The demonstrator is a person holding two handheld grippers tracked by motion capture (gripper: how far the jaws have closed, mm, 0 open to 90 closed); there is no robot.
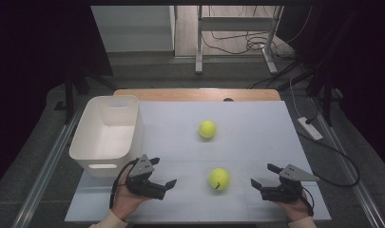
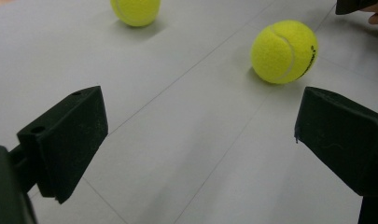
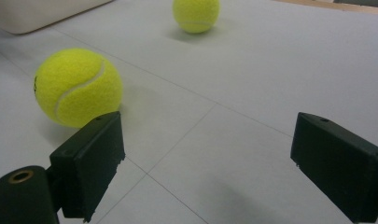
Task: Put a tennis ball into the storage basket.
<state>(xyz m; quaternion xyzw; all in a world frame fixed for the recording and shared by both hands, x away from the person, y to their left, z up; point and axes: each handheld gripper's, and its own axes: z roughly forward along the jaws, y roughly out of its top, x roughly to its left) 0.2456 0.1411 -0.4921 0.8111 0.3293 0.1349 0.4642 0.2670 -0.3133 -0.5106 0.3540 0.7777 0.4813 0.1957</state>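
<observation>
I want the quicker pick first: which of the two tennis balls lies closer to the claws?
The near tennis ball, lying between the left claw and the right claw. The far tennis ball sits farther up the table, level with the white bin.

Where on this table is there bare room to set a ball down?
Free: the right half of the white mat, beyond the far ball, and the stretch between far ball and bin. Crowded: the front strip, where the near ball lies between the open left gripper and right gripper.
</observation>
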